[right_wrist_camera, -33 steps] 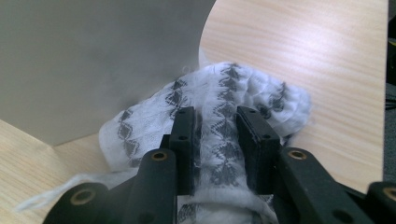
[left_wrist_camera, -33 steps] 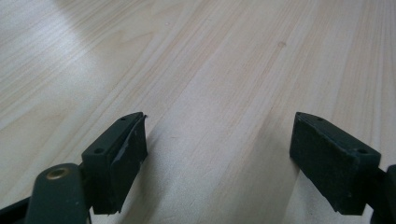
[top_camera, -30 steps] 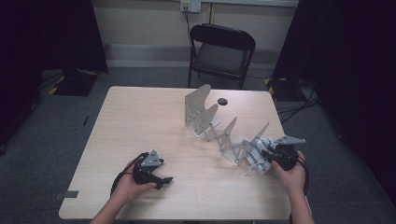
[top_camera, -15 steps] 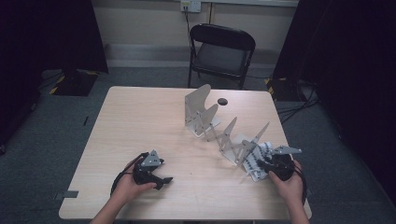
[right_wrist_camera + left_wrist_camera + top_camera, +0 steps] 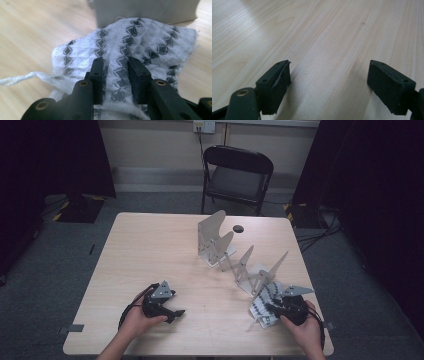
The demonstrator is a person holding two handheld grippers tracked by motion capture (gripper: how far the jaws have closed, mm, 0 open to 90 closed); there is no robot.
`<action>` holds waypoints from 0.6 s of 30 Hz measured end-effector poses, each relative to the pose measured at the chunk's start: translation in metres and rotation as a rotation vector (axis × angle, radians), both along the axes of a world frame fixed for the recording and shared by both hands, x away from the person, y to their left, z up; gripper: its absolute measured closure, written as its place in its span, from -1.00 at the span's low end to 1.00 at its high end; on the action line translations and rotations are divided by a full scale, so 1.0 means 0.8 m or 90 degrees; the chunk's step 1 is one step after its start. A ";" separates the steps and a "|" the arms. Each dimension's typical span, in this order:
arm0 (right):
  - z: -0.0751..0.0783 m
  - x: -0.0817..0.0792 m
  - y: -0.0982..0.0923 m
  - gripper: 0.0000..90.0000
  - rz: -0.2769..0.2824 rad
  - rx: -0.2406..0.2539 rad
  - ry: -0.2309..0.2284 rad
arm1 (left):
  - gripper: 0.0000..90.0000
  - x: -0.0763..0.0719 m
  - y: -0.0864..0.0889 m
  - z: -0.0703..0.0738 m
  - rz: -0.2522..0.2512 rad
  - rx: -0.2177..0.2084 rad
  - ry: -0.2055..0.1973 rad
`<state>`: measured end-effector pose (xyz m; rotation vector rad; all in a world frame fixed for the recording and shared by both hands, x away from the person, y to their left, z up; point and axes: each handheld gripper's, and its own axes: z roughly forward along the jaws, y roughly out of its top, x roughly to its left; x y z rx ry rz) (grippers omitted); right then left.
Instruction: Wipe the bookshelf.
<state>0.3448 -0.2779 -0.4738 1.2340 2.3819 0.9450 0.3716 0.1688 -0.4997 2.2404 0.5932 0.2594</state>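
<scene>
High view: right gripper [image 5: 270,309] has pulled the cloth [image 5: 265,304] nearer the table [image 5: 150,250] edge, away from the rack [image 5: 235,255].
Right jaws: pinching cloth, just loosened slightly.
Left gripper [image 5: 172,311]: unmoved, jaws open, empty.
Meaning: cloth being dragged clear.

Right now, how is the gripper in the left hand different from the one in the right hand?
The left gripper has its jaws spread wide with bare table between them; the right gripper has its jaws close together on a bunched fold of the white cloth with dark diamonds. The left gripper rests by itself near the table's front edge; the right gripper sits at the cloth beside the grey rack. Both have black jaws and are held in a hand.
</scene>
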 end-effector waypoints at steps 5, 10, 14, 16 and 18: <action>0.010 -0.016 -0.004 0.22 -0.019 0.009 -0.002 | -0.59 0.000 0.000 0.000 0.000 0.000 0.000; 0.030 -0.015 -0.010 0.24 -0.031 0.041 -0.055 | -0.59 0.000 0.000 0.000 0.000 0.000 0.000; 0.025 0.004 0.001 0.31 -0.010 0.026 -0.055 | -0.59 0.000 0.000 0.000 0.002 -0.001 0.001; 0.017 0.012 0.006 0.30 -0.009 0.025 -0.043 | -0.59 0.000 0.000 0.000 0.001 -0.001 0.000; 0.009 0.015 0.010 0.29 -0.008 0.015 -0.035 | -0.59 0.000 0.000 0.000 0.001 -0.001 0.001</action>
